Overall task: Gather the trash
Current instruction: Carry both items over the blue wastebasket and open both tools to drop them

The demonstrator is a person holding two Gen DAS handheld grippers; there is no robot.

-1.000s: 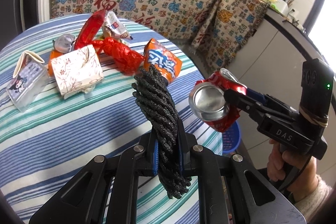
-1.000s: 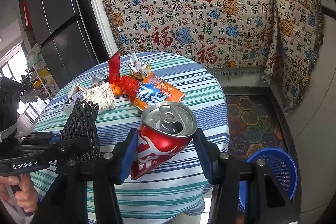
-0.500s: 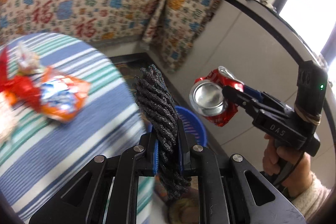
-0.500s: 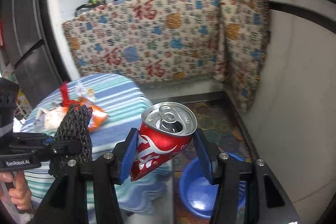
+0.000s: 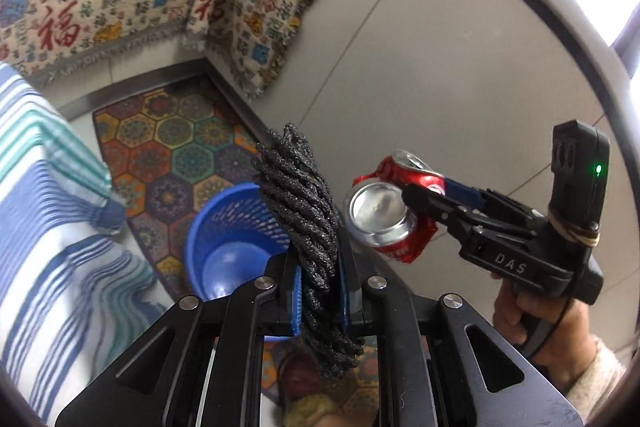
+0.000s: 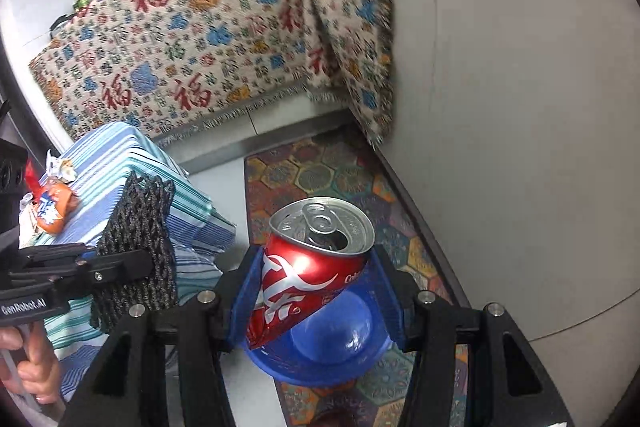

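Can (image 6: 316,263) tilted, mouth up-right.

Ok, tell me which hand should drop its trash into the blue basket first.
Right. In its wrist view, the right gripper holds the crushed red can directly over the blue basket. The left gripper holds the black mesh nearer the basket's edge, so it looks less centred.

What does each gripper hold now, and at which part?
The left gripper pinches the black mesh netting at its lower part. The right gripper clamps the crushed red can by its dented sides.
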